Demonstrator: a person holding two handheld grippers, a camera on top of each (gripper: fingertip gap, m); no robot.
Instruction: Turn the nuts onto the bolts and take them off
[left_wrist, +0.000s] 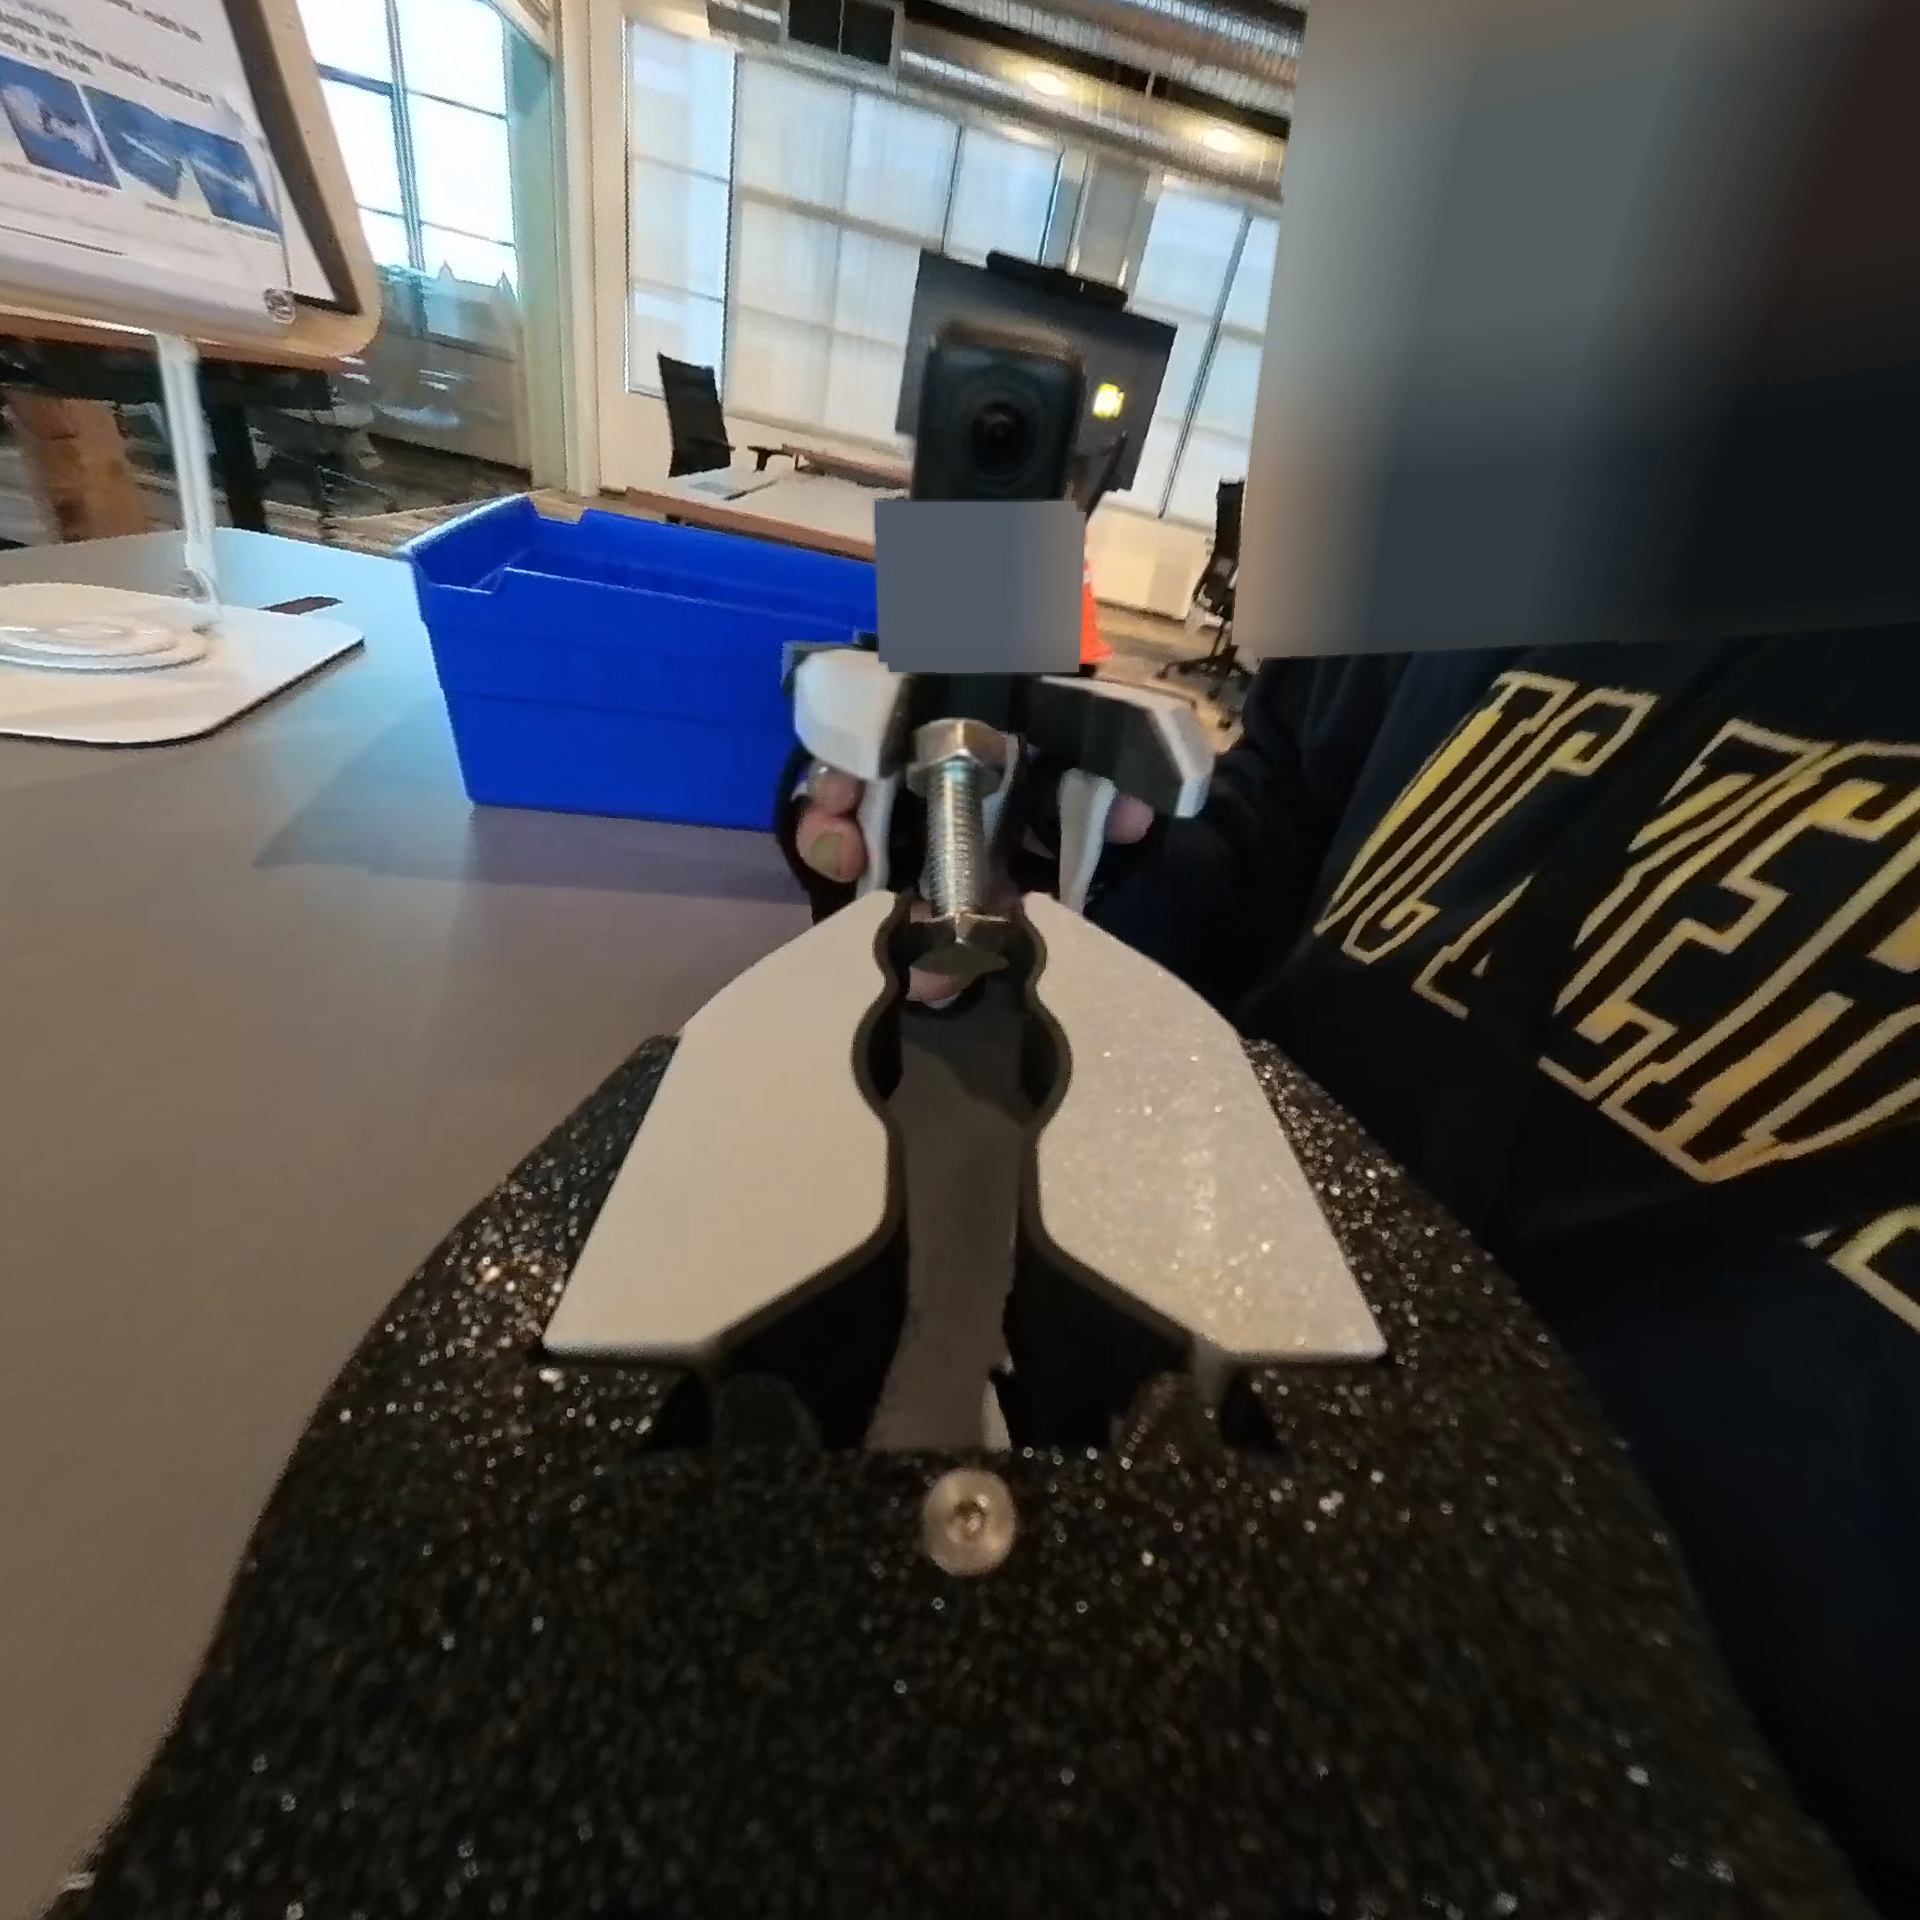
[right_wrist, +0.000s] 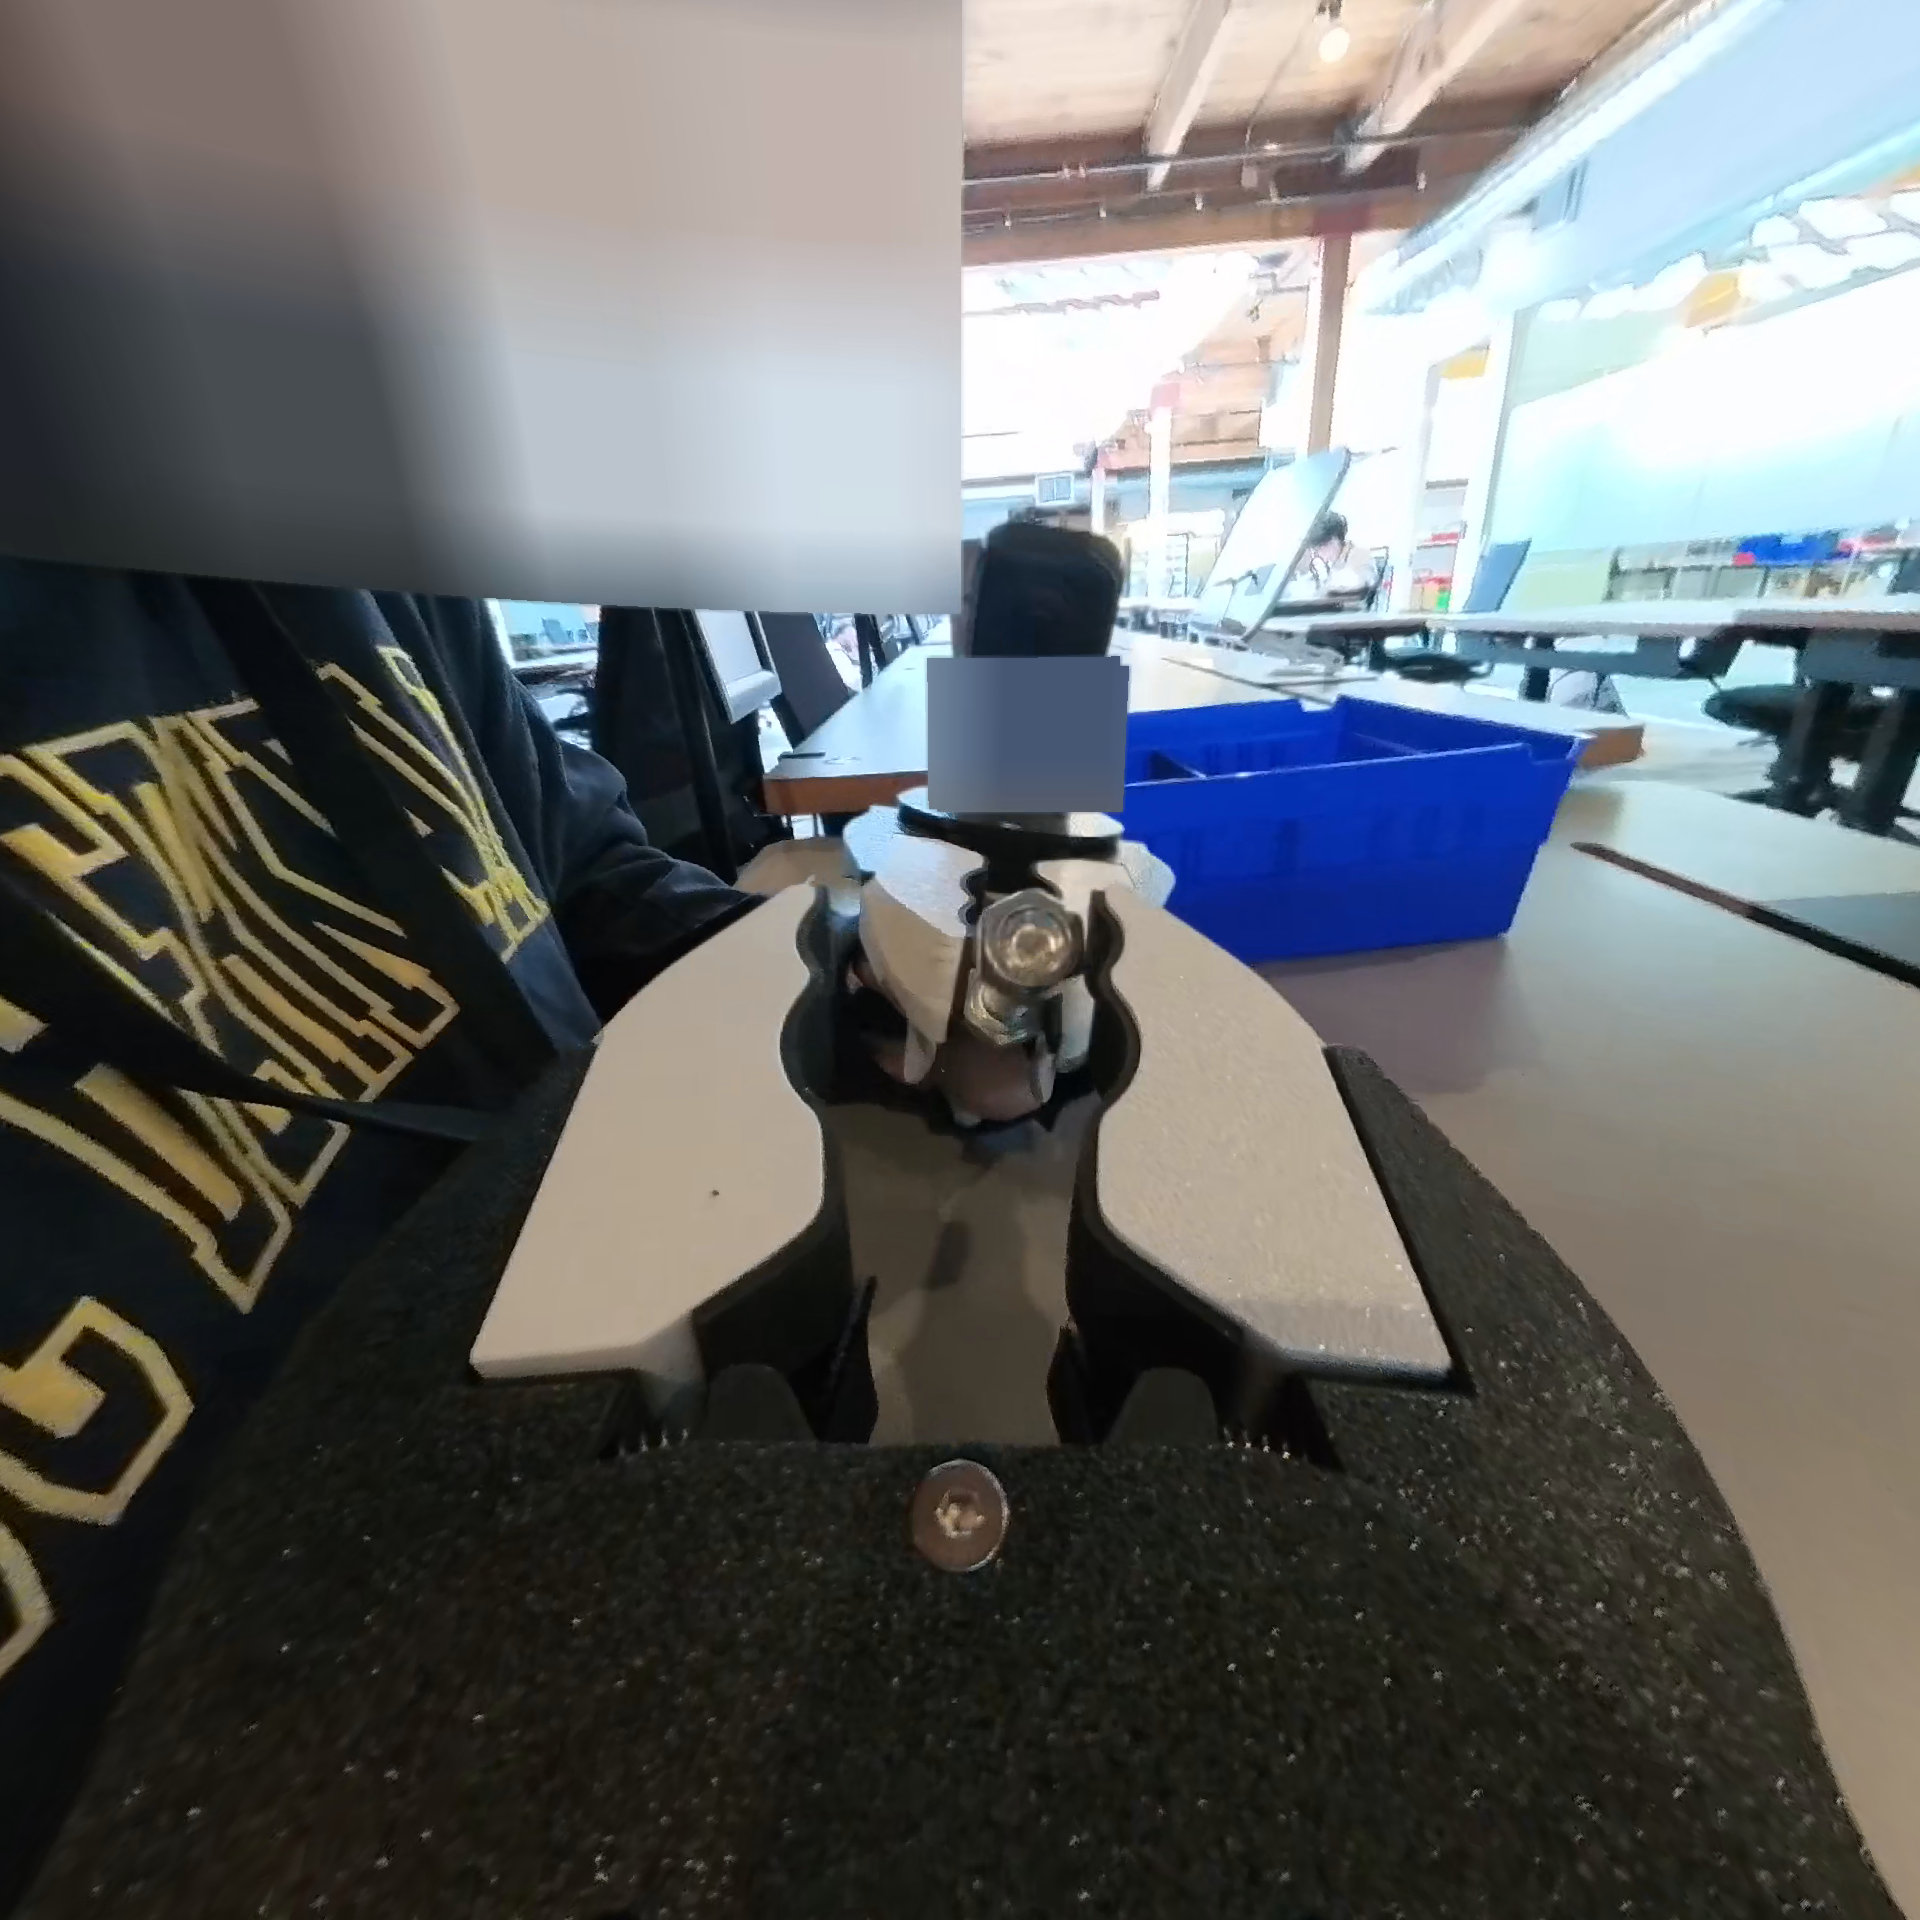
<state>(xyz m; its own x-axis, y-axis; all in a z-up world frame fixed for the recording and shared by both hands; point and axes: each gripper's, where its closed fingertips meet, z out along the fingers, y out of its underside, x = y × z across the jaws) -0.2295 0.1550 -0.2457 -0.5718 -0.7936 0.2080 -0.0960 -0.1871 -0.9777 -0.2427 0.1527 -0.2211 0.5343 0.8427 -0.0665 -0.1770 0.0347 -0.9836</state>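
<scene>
A silver bolt (left_wrist: 951, 842) is held in the air between both grippers. My left gripper (left_wrist: 956, 925) is shut on the bolt's hex head (left_wrist: 951, 940). A hex nut (left_wrist: 958, 750) sits at the far end of the thread. My right gripper (left_wrist: 971, 727) faces the left one, its fingers on either side of the nut. In the right wrist view the nut (right_wrist: 1027, 948) shows end-on. It lies against the right finger, with a gap to the left finger, so my right gripper (right_wrist: 958, 906) is open around it. The left gripper (right_wrist: 987, 997) shows beyond.
A blue plastic bin (left_wrist: 623, 675) (right_wrist: 1351, 831) stands on the grey table (left_wrist: 312, 1039) (right_wrist: 1558, 1039) beyond the grippers. A sign board (left_wrist: 156, 208) on a white stand base (left_wrist: 156, 665) is at the far left. A person's dark sweatshirt (left_wrist: 1558, 935) (right_wrist: 208, 935) is close beside the grippers. My left and right fingertips are right by each other.
</scene>
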